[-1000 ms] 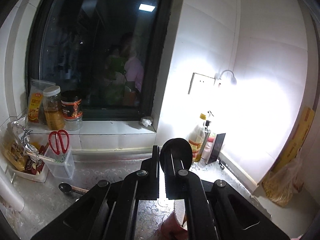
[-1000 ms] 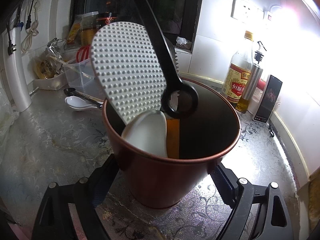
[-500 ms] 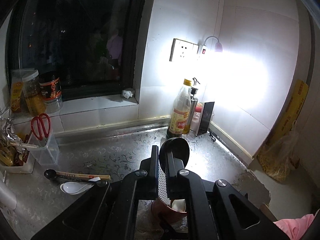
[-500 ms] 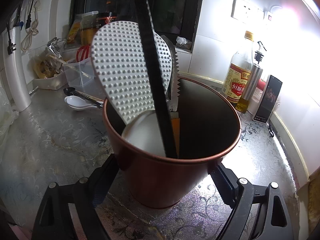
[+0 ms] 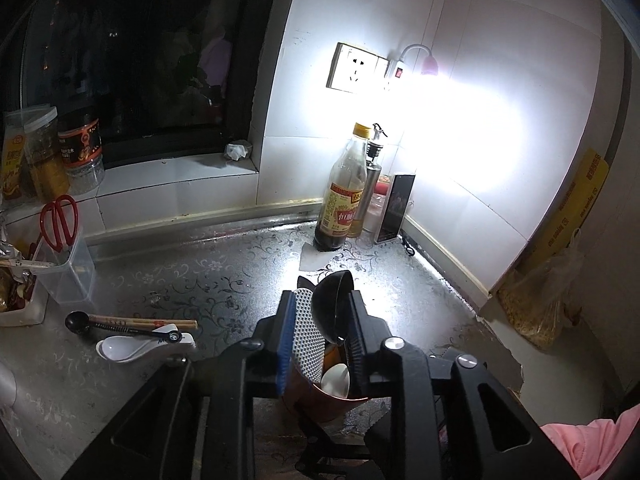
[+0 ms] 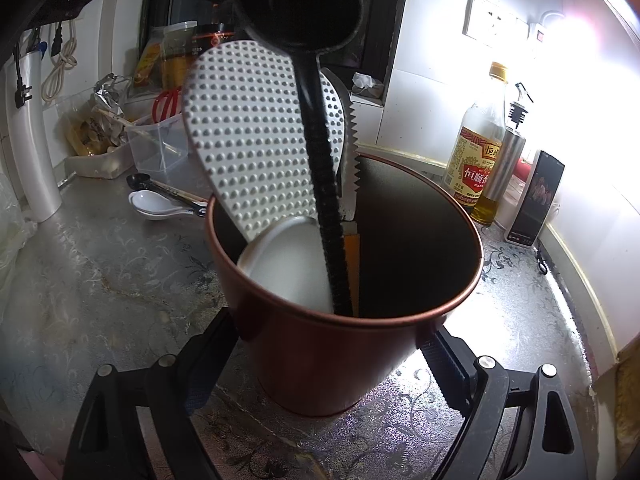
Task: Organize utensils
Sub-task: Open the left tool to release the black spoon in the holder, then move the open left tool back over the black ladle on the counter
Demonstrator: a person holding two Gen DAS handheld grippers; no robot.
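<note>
Ladle [image 5: 334, 304] loose between left gripper [image 5: 320, 320] fingers

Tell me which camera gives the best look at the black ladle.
The right wrist view: the black ladle shows whole, bowl up, handle running down into the copper-coloured cup. The left wrist view shows only its bowl between the left gripper's opened fingers, the handle hidden.
</note>
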